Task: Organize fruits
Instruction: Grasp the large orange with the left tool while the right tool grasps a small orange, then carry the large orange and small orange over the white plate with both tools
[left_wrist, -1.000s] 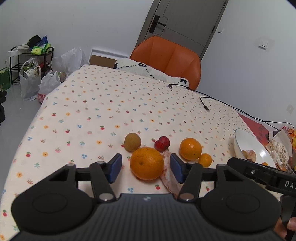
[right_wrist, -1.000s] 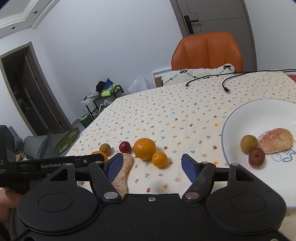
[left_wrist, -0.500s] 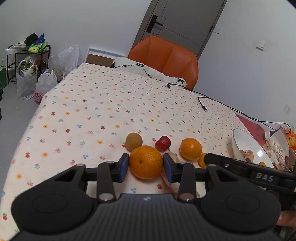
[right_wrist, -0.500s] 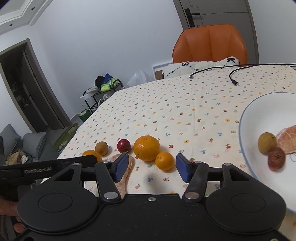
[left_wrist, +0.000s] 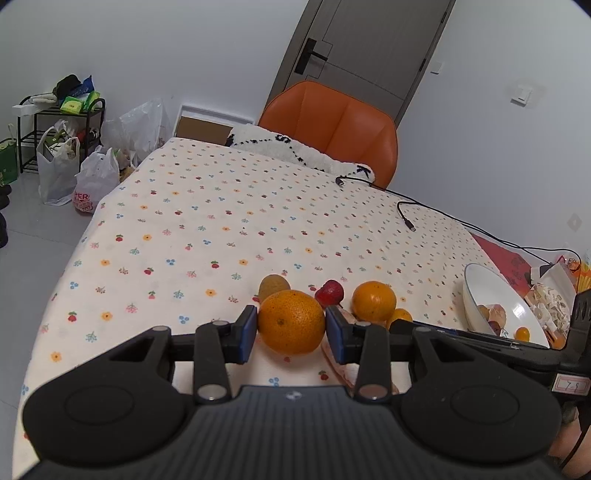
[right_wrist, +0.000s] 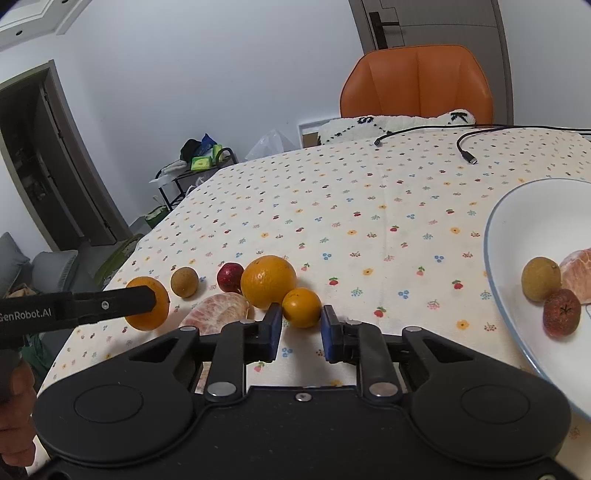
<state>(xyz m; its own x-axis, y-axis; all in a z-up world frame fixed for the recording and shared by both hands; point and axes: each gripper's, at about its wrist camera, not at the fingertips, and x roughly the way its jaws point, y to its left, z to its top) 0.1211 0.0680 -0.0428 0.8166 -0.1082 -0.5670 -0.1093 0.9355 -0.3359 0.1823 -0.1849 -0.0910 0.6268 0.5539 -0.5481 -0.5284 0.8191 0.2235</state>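
Roughly a third done, judging by the layout. Already in the white plate (right_wrist: 517, 206) at right: a peeled citrus piece (right_wrist: 578, 271), a brown longan-like fruit (right_wrist: 540, 278), a dark red fruit (right_wrist: 561, 312). Left wrist view hints at one more small orange item in there, too small to confirm.

Still out on the floral-cloth worktop (left_wrist: 229, 221), bunched in a loose row near the front edge: big orange (left_wrist: 291, 320), second orange (right_wrist: 268, 281), small mandarin (right_wrist: 301, 307), red fruit (right_wrist: 229, 277), brown round fruit (right_wrist: 184, 282), peeled pomelo-like segment (right_wrist: 216, 317).

Left hand-held gripper (left_wrist: 291, 334) clamped on the big orange, both blue pads touching its sides; fruit seemingly on or barely off the cloth. Skin pebbled, firm, round, so likely rolls if released early.

Right hand-held gripper (right_wrist: 301, 332) straddling the small mandarin, jaws narrowed but a sliver of gap each side; not gripping yet. Mandarin smooth, glossy, touching the second orange.

Remaining: six pieces to plate.
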